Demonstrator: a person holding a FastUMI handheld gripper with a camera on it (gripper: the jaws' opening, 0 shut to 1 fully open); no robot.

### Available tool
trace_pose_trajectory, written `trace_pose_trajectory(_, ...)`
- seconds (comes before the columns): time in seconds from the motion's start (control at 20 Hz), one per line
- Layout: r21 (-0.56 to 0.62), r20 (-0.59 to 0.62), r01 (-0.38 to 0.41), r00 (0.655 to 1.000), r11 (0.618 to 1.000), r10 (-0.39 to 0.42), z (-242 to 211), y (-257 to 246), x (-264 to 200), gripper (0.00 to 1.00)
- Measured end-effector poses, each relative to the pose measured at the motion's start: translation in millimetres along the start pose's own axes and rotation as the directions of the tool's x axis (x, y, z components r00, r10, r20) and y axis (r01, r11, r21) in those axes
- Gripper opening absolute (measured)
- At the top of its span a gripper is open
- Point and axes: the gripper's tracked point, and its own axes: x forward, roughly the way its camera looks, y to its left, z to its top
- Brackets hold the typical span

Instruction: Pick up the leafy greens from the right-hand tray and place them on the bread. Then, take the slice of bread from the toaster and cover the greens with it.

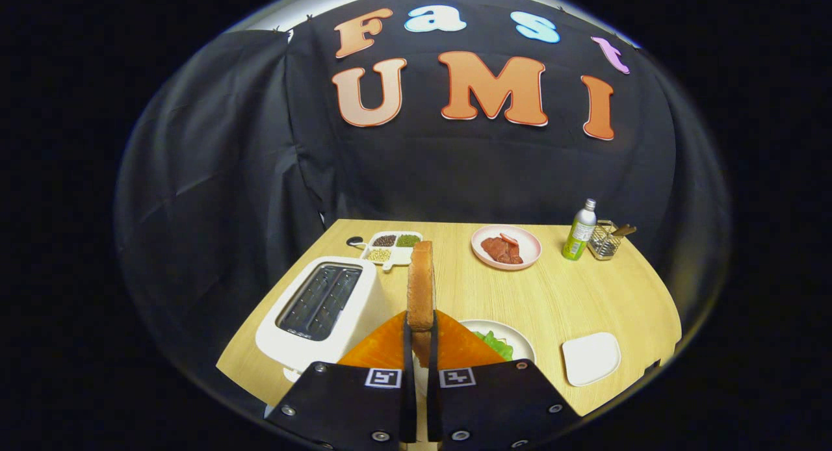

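Note:
My gripper (pixel 420 337) is shut on a slice of bread (pixel 420 285), held upright and edge-on between both fingers, high above the table. The white toaster (pixel 320 308) stands just left of the fingers with both slots showing dark. Just right of the fingers lies a white plate (pixel 517 339) with leafy greens (pixel 495 342) on it; the fingers hide most of that plate and whatever lies under the greens. A small white tray (pixel 591 358) sits further right, bare.
A pink plate (pixel 507 246) with red meat slices sits at the back of the wooden table (pixel 572 295). Left of it is a white divided dish (pixel 392 247) of beans. A green bottle (pixel 580 231) and a wire holder (pixel 606 240) stand at the back right.

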Motion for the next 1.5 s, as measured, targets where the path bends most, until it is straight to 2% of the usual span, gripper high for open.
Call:
trace_pose_trajectory(0.5, 0.075, -0.117, -0.083, 0.989, 0.994, 0.091, -66, -18, 22, 0.07)
trace_pose_trajectory(0.95, 0.098, -0.182, -0.086, 0.978, 0.992, 0.103, -92, -50, 32, 0.07)
trace_pose_trajectory(1.25, 0.094, -0.236, -0.029, 0.971, 0.995, 0.051, -107, -87, 37, 0.18)
trace_pose_trajectory(1.3, 0.093, -0.243, -0.020, 0.969, 0.995, 0.042, -108, -92, 39, 0.24)
trace_pose_trajectory(1.5, 0.100, -0.272, 0.002, 0.962, 0.995, 0.025, -117, -113, 47, 0.35)
